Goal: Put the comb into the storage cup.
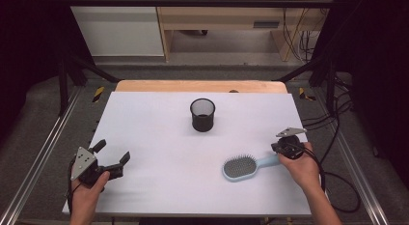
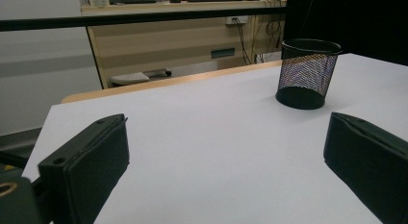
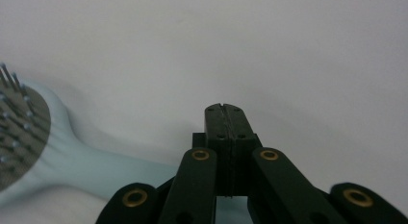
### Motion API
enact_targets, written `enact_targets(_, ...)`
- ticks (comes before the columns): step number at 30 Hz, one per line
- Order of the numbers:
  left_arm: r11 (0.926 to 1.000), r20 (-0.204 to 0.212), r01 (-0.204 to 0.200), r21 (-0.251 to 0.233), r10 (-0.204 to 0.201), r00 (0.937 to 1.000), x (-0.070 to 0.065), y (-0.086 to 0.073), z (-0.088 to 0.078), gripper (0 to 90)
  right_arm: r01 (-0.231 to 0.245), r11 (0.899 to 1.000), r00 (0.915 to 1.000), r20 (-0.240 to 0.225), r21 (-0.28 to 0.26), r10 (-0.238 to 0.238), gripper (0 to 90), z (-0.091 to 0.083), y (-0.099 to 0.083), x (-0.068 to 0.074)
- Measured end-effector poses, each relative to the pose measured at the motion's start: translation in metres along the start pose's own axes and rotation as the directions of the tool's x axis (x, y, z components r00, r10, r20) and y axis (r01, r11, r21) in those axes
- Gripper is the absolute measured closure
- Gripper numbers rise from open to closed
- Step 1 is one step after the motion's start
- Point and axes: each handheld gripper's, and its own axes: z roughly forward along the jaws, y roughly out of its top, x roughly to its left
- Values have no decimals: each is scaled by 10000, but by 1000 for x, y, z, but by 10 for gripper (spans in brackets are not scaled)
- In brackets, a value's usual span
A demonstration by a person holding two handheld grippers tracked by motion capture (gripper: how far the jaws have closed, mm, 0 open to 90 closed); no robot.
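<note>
the right gripper [image 3: 224, 108] has its jaws pressed together with nothing between them, right above the handle of the pale blue hairbrush [image 1: 246, 166], which lies bristles up near the table's [image 1: 159, 138] right front. the left gripper [image 1: 112, 157] stands wide open, pointing toward the black mesh cup [image 1: 202, 115].

Left gripper [image 1: 112, 159] agape, right gripper [image 3: 224, 108] apparently closed
</note>
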Motion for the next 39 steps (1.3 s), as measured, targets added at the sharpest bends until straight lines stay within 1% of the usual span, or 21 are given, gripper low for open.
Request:
enact_targets(4,9999,42,-134,84,134,9999,-1,0,1,21,374,9989,9992,93,278,-377,900,1,-6,0)
enact_targets(6,9998,51,-178,109,177,9998,-2,0,1,21,445,9987,9990,79,267,-447,900,1,-7,0)
enact_targets(8,9995,90,-269,168,268,9996,-3,0,1,21,495,9979,9988,-74,427,-492,900,0,-9,1)
enact_targets(10,9994,83,-293,208,291,9995,-3,-1,1,21,684,9955,9975,-218,650,-671,900,-1,-11,3)
enact_targets(12,9994,83,-283,209,281,9996,-3,-1,1,21,697,9951,9972,-311,704,-676,900,-2,-13,4)
enact_targets(13,9995,75,-258,194,257,9996,-2,-1,2,21,857,9923,9956,-449,895,-820,900,-5,-17,6)
enact_targets(14,9995,75,-258,194,257,9996,-2,-1,2,20,857,9923,9956,-449,895,-820,900,-5,-17,6)
enact_targets(15,9996,76,-212,188,210,9997,-2,-1,2,20,902,9918,9950,-512,904,-858,900,-10,-21,8)
enact_targets(18,9996,64,-191,187,190,9998,-2,-1,2,20,839,9926,9950,-613,881,-787,900,-14,-25,10)
enact_targets(19,9996,82,-191,198,190,9998,-2,-1,2,21,905,9911,9935,-780,973,-830,900,-18,-30,11)
enact_targets(20,9996,82,-191,198,190,9998,-2,-1,2,21,905,9911,9935,-780,973,-830,900,-18,-30,11)
enact_targets(21,9996,88,-196,215,195,9998,-2,-1,2,21,1007,9893,9923,-829,1058,-921,900,-20,-35,14)
enact_targets(27,9995,90,-188,240,185,9998,-2,-1,2,21,1099,9891,9917,-774,981,-1025,900,-28,-45,21)
enact_targets(28,9995,100,-180,270,177,9998,-2,-2,2,21,1100,9890,9912,-841,986,-1019,900,-31,-51,25)
enact_targets(30,9994,101,-177,301,174,9998,-2,-2,3,20,1120,9889,9904,-924,975,-1031,900,-33,-52,27)
enact_targets(31,9994,104,-169,309,166,9998,-2,-2,3,21,1118,9893,9894,-1033,935,-1020,900,-36,-56,31)
enact_targets(33,9994,104,-164,307,161,9998,-2,-2,3,20,1131,9897,9887,-1083,879,-1034,900,-38,-58,34)
enact_targets(34,9995,117,-119,299,116,9999,-2,-2,3,20,1180,9896,9872,-1176,824,-1079,900,-43,-61,39)
enact_targets(37,9995,113,-70,301,67,9999,-2,-3,3,20,1221,9897,9860,-1236,748,-1123,900,-45,-64,42)
enact_targets(38,9995,95,-51,311,48,9999,-1,-3,3,20,1210,9902,9854,-1287,699,-1113,900,-48,-66,46)
enact_targets(39,9995,95,-51,311,48,9999,-1,-3,3,20,1210,9902,9854,-1287,699,-1113,900,-48,-66,46)
